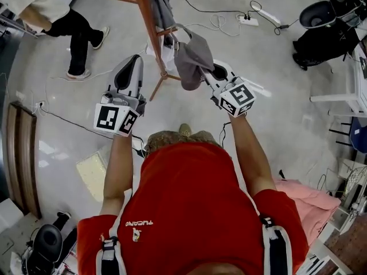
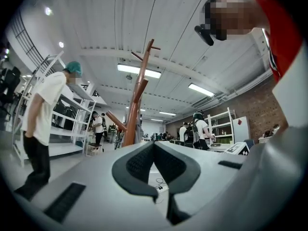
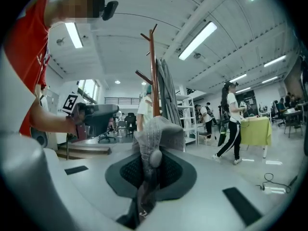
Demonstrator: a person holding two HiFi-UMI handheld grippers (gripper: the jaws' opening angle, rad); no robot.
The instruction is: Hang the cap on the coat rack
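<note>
The grey cap (image 1: 192, 59) hangs from my right gripper (image 1: 207, 73), whose jaws are shut on its fabric. In the right gripper view a fold of the cap (image 3: 156, 131) is pinched between the dark pads (image 3: 175, 170). The wooden coat rack (image 1: 148, 22) stands just left of the cap, and a grey garment (image 1: 163, 4) hangs on it. The rack's pole and pegs (image 3: 154, 66) rise right behind the cap. My left gripper (image 1: 135, 62) is held left of the rack's legs, shut, with nothing between its fingers. Its pads (image 2: 139, 165) meet at the tips, and the rack (image 2: 139, 93) stands ahead.
A person in a white top and black trousers (image 1: 69, 22) stands at the far left. A power strip with cables (image 1: 248, 19) lies on the floor beyond the rack. Black chairs (image 1: 324, 16) stand at the upper right, and a pink cloth (image 1: 312, 202) lies at the lower right. More people and shelves (image 3: 231, 124) fill the room's background.
</note>
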